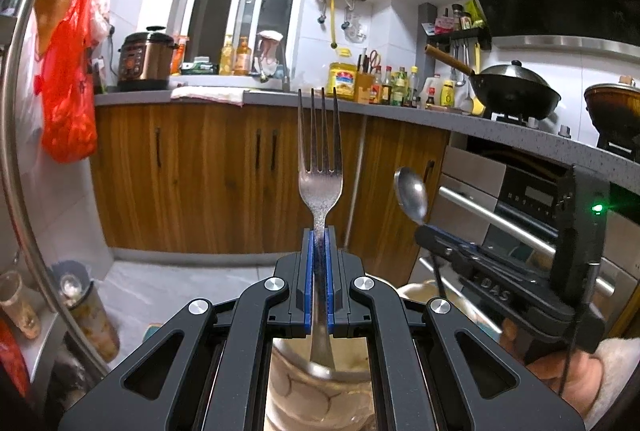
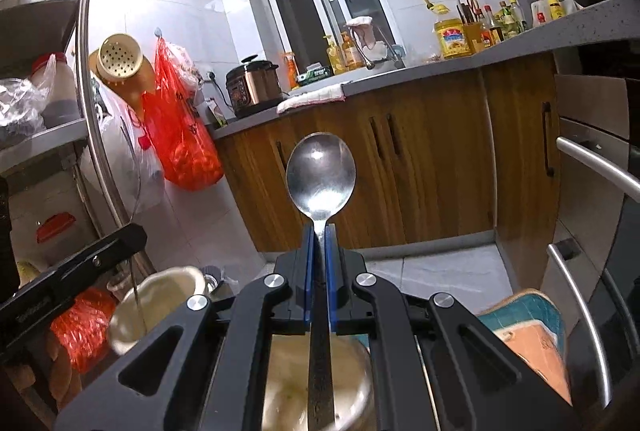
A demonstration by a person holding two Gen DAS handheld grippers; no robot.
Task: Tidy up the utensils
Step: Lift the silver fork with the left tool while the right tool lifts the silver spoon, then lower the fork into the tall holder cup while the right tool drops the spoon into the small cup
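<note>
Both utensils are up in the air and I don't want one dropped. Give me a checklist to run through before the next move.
1. Left gripper clamped on the fork: ok, blue pads shut on its neck.
2. Right gripper clamped on the spoon: ok, pads shut on its neck.
3. Fork straight in the grip: ok, tines point forward along the fingers.
4. Fork and spoon apart: ok, a clear gap shows in the left wrist view.
5. Container under each gripper: cannot tell, a pale jar shows below, mostly hidden.
6. Where each utensil belongs: cannot tell.
</note>
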